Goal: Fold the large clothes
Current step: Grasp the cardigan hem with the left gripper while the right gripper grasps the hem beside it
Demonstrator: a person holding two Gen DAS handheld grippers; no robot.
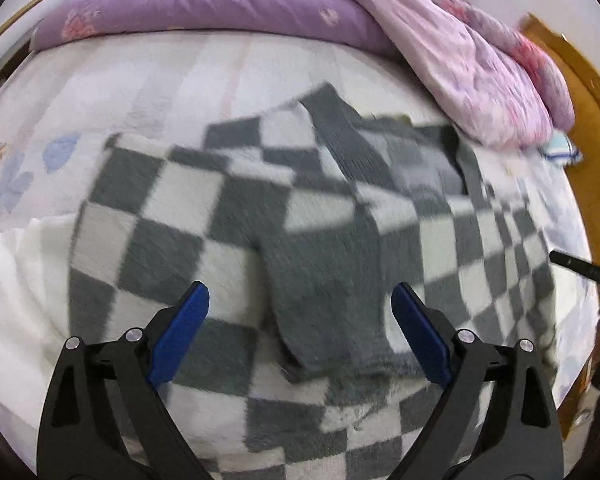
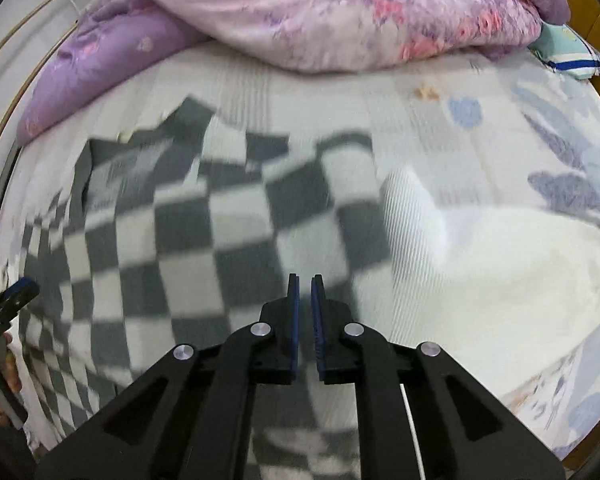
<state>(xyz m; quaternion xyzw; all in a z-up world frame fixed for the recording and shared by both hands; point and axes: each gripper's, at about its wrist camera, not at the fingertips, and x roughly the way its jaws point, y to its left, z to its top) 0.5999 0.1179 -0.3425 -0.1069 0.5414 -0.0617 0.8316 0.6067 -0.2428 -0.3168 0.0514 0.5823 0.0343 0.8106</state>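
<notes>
Checkered fleece fills the middle of both wrist views: a large grey-and-white checked sweater [image 1: 300,216] lies spread on a bed [image 1: 100,92], partly folded, with a solid grey sleeve [image 1: 320,300] laid down its centre. In the left wrist view the left gripper [image 1: 300,300] hangs above that sleeve with its blue pads [image 1: 180,332] spread wide and nothing between them. In the right wrist view the right gripper [image 2: 305,292] points down at the garment near its right-hand edge; its jaws stand almost shut, a thin gap showing, and no cloth appears caught between them.

By its look the knit is soft, fuzzy and thick, light for its size, and likely to sag and drag rather than slide. A pinch at a hem corner or a folded edge, through all layers, would probably hold best; the plush surface may slip if only the nap is caught.

A white ribbed garment [image 2: 480,256] lies touching the sweater's edge at centre right of the right wrist view and could get gathered in with a fold. Purple and pink floral quilts [image 2: 340,12] are heaped along the top of both frames, just beyond the sweater's collar. A small blue-striped pillow [image 2: 572,56] sits at the upper right, and wooden furniture [image 1: 580,120] borders the bed at the right edge of the left view.
</notes>
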